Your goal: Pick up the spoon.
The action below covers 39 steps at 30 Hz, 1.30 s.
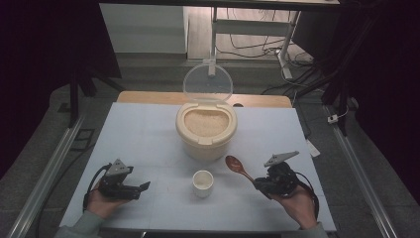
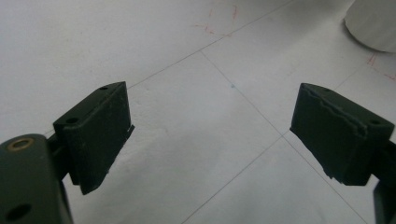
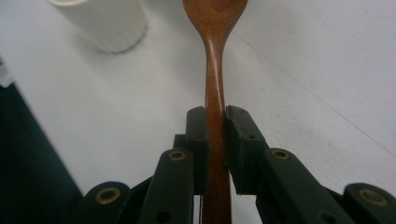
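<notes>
White table (image 1: 148, 134), right gripper (image 1: 261, 184) angled toward spoon (image 1: 236, 165)

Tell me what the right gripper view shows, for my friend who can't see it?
The right gripper has its two black fingers shut on the handle of a brown wooden spoon, whose bowl points away over the white table. A white cup stands at the upper left.
</notes>
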Tool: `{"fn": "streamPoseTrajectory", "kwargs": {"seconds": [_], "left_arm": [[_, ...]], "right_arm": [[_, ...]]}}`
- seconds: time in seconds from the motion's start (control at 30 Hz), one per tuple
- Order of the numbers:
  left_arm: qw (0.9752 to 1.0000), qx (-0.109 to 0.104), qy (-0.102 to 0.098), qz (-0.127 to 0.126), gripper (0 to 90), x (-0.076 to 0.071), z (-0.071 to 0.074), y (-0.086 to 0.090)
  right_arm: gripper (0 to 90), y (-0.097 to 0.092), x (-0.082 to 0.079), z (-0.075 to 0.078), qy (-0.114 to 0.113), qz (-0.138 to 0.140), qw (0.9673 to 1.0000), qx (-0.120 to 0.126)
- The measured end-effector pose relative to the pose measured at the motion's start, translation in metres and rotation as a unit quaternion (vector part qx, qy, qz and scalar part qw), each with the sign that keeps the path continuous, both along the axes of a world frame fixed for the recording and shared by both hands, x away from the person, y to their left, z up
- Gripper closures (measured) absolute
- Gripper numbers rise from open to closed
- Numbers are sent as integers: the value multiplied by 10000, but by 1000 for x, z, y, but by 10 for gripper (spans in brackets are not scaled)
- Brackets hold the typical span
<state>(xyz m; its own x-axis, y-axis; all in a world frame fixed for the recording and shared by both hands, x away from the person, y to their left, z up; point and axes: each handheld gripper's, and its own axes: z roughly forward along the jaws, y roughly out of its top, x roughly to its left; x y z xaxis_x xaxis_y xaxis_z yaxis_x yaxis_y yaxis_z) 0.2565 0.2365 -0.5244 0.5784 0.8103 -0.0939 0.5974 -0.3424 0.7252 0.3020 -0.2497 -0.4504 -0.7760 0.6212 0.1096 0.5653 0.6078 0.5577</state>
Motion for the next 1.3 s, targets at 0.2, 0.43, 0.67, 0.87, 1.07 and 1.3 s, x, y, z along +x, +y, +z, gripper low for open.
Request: {"fn": "streamPoseTrajectory", "kwargs": {"seconds": [0.2,0.43,0.67,0.87,1.07,1.3], "left_arm": [[10000,4,-11,-15,122,0,0,0],[10000,5,-10,-30,123,0,0,0],[10000,-8,-44,-51,126,-1,2,-2],[9999,6,-73,-151,132,-2,3,-3],[9992,-61,-263,-293,146,-6,11,-7],[9960,-35,-496,-737,161,-12,33,-23]], "right_arm": [[793,4,-6,8,-14,327,9993,203],[793,20,-11,16,-119,898,9954,326],[793,47,-5,21,-130,1407,9895,316],[793,67,4,22,-100,1698,9850,276],[792,82,3,19,-110,2006,9795,113],[793,80,3,18,-126,2045,9786,173]]}}
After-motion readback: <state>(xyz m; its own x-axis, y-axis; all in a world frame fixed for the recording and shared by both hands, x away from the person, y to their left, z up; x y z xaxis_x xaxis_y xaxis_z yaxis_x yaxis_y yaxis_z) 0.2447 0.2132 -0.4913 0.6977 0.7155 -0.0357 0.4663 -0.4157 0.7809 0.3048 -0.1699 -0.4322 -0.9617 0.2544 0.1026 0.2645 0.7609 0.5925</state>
